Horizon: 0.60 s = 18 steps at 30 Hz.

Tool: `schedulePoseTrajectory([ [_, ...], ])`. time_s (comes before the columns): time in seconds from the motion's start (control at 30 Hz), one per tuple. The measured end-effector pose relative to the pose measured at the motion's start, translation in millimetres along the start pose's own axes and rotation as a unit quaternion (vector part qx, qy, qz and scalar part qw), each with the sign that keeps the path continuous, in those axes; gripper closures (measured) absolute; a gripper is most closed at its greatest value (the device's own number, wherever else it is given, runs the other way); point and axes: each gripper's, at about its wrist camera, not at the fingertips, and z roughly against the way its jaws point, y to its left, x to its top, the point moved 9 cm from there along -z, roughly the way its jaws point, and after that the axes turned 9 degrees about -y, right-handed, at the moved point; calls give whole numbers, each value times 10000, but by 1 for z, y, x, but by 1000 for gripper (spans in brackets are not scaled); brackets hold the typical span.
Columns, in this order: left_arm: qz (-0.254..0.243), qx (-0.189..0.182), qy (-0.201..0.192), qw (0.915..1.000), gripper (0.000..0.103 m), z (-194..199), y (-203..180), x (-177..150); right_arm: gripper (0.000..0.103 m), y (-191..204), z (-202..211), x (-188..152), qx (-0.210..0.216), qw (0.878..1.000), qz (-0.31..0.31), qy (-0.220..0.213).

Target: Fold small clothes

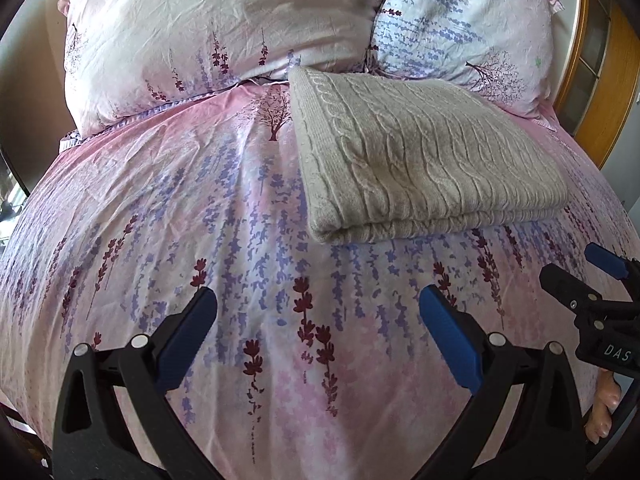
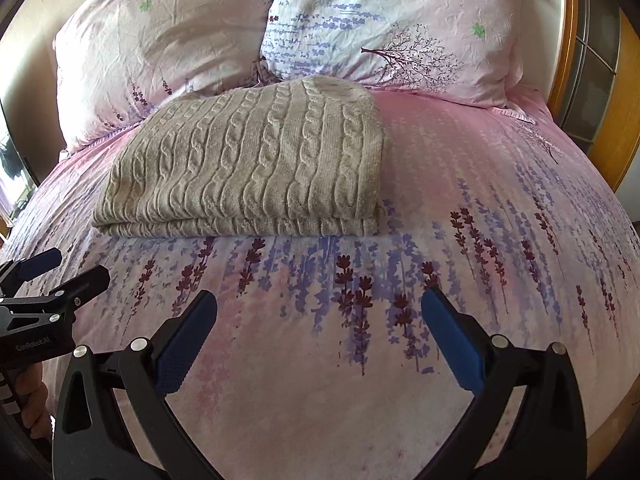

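A beige cable-knit garment [image 1: 420,156] lies folded in a flat rectangle on the pink floral bedspread [image 1: 200,208], just in front of the pillows. It also shows in the right wrist view [image 2: 256,164]. My left gripper [image 1: 318,316] is open and empty, above the bedspread, near side of the garment and a little left of it. My right gripper [image 2: 318,316] is open and empty, near side of the garment's right end. Each gripper shows at the edge of the other's view, the right gripper [image 1: 576,268] at right, the left gripper [image 2: 68,268] at left.
Two floral pillows [image 1: 224,28] [image 1: 468,20] lean at the head of the bed. A wooden headboard frame [image 2: 568,40] stands at the right. The bed's right edge [image 2: 616,432] drops off near my right gripper. A window area [image 1: 8,200] is at far left.
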Motion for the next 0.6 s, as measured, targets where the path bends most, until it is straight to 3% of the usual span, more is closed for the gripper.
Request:
schedulePoseTrajectory([
  [0.6,72,127,127,9998,2,-13,4,-4,1,0,-16,-5,-108,9996,55,236],
])
